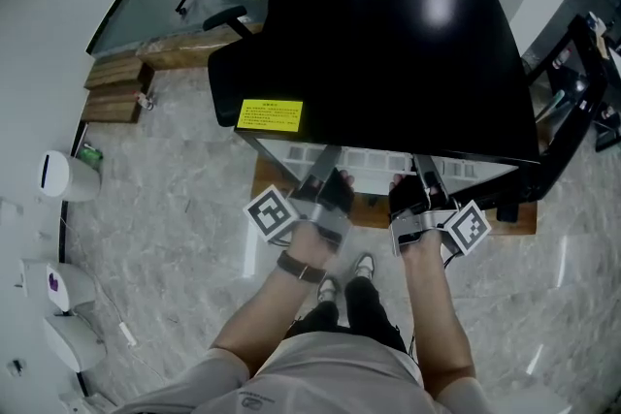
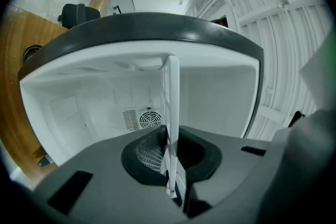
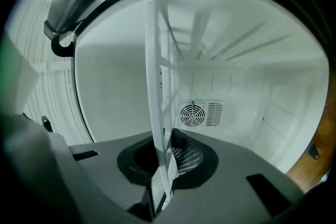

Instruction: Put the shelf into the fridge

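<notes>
Shelf-loading looks partway done: the flat white slatted plastic shelf sits inside the open front edge of the black compact fridge, its near edge clamped in both the left gripper and right gripper. Pushing evenly and level should prevent jamming.

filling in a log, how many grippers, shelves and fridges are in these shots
grippers: 2 (left gripper, right gripper)
shelf: 1, clamped in both pairs of jaws
fridge: 1
total: 4
</notes>
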`<state>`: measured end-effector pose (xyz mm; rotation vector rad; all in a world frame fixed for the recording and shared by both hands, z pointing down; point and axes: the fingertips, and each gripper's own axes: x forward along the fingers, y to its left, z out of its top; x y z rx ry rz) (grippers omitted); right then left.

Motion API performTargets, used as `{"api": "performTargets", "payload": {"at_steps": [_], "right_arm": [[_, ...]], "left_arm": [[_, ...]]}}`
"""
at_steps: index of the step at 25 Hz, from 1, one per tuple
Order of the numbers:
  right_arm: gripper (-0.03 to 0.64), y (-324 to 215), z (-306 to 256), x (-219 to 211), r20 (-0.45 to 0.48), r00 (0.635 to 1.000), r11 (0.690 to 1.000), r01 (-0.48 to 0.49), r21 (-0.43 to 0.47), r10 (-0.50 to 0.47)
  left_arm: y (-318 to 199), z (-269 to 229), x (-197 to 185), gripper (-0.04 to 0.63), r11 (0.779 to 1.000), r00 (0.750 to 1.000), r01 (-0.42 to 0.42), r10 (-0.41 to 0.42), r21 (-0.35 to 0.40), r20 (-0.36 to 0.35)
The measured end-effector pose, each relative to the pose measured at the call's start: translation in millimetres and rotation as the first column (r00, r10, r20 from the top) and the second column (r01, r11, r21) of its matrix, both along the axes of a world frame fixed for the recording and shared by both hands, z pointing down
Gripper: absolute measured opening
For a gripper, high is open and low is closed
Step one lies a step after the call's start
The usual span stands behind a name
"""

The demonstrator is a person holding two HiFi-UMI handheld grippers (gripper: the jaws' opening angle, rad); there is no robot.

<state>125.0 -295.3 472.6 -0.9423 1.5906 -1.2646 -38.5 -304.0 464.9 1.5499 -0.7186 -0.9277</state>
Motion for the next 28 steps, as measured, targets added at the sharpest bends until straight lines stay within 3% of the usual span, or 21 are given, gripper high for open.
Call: {"api": "performTargets", "payload": {"at_steps": [28], "right_arm": [[0.046,-29,-2,-3,0.023,0.999,0.999,0.031,0.034,-0.032]], "left_arm": [[-28,4,-3,0.028,1.000,1.000,0.026,-0.026,-0.004,-0.009]]}}
